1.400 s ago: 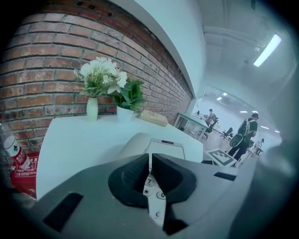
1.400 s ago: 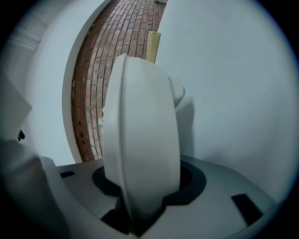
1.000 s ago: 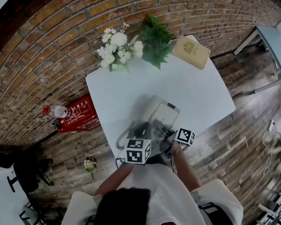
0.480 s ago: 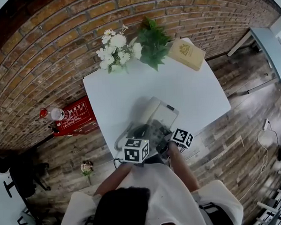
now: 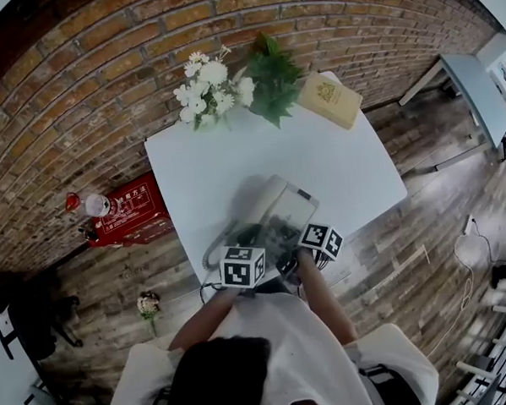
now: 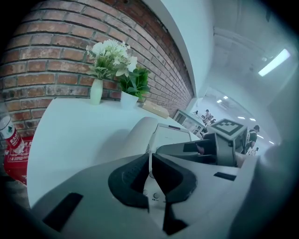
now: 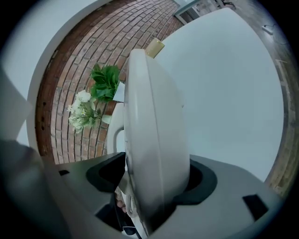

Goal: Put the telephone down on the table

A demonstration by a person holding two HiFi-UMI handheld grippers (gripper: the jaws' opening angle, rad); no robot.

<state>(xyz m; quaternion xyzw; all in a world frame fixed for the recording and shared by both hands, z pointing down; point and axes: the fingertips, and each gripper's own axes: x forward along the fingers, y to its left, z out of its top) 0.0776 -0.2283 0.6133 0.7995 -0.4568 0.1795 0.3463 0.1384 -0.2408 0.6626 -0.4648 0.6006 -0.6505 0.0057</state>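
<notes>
The off-white telephone point(image 5: 279, 211) sits on the white table point(image 5: 344, 159) near its front edge. My left gripper point(image 5: 252, 240) is at the phone's near left side. In the left gripper view its dark pads point(image 6: 126, 179) are closed on a thin white edge of the telephone point(image 6: 140, 133). My right gripper point(image 5: 296, 242) is at the phone's near right side. Its jaws have just been opening, and the telephone's rounded side point(image 7: 154, 116) stands between them. A gap shows at the right gripper's point(image 7: 154, 183) left pad.
A vase of white flowers point(image 5: 209, 85), a green plant point(image 5: 276, 73) and a tan book point(image 5: 330, 98) stand along the table's far edge by the brick wall. A red box point(image 5: 127, 212) and a bottle point(image 5: 88, 203) lie on the floor to the left.
The right gripper's marker cube has shifted slightly up and left beside the phone and turned. The left gripper and the telephone keep their places.
</notes>
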